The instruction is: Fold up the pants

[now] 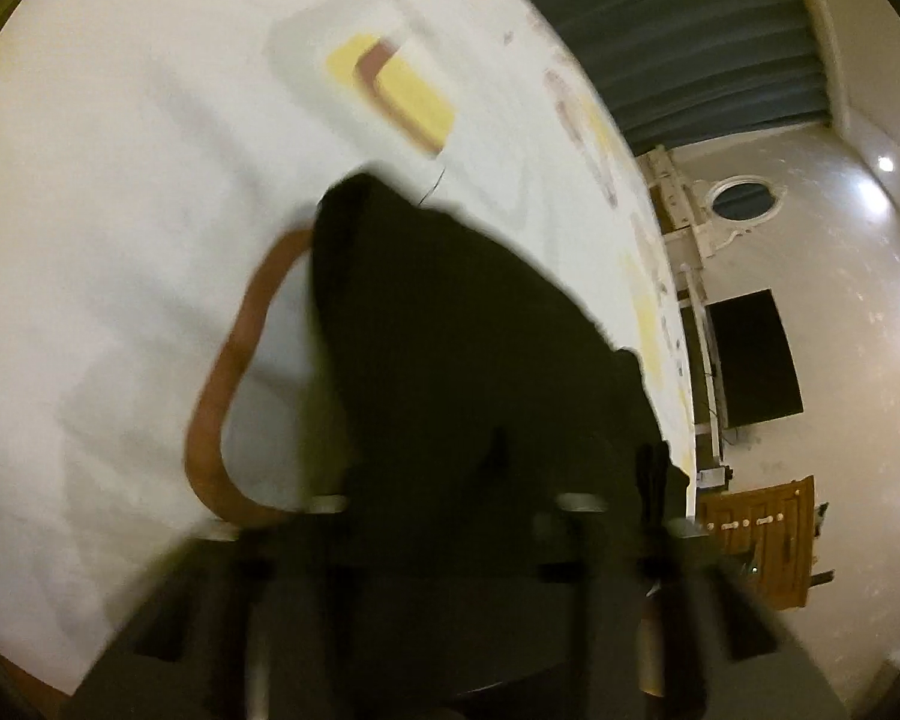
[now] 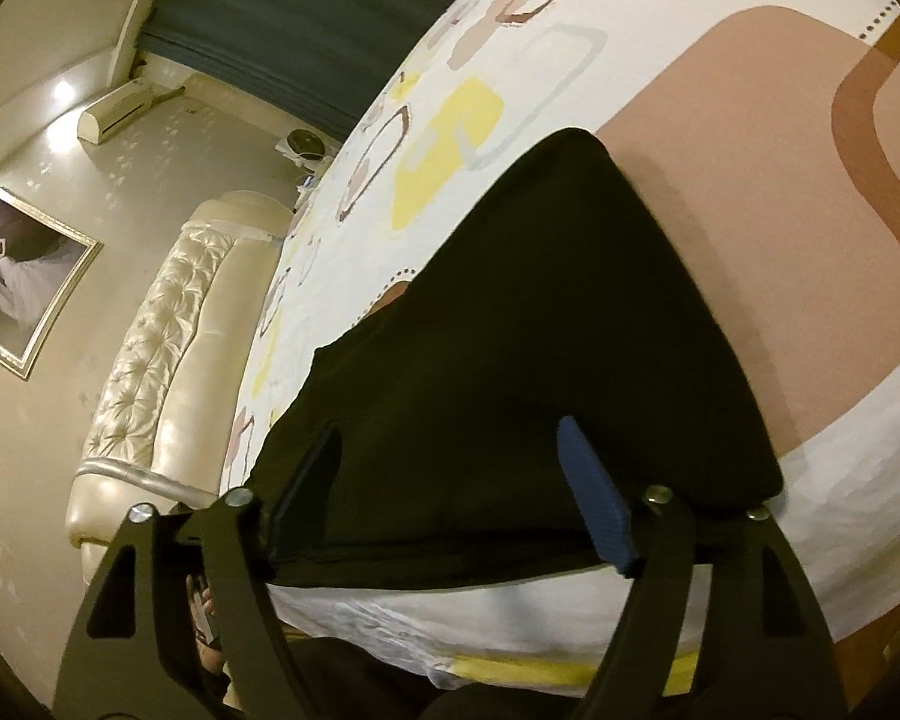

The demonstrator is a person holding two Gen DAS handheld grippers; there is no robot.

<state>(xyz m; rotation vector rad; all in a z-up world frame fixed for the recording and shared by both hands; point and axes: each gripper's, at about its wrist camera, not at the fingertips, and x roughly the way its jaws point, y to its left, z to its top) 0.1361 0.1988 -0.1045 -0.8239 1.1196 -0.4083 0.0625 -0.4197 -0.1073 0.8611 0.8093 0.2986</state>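
The black pants [image 2: 510,324] lie in a folded heap on the bed [image 2: 720,138], over its white sheet with yellow and brown shapes, close to the near edge. The right gripper [image 2: 450,480] hovers just above them, its fingers [image 2: 594,498] spread wide with the cloth below and nothing pinched. The left gripper [image 1: 450,516] is blurred and dark; black cloth fills the space between its fingers, which look drawn in on the pants, though I cannot tell for sure.
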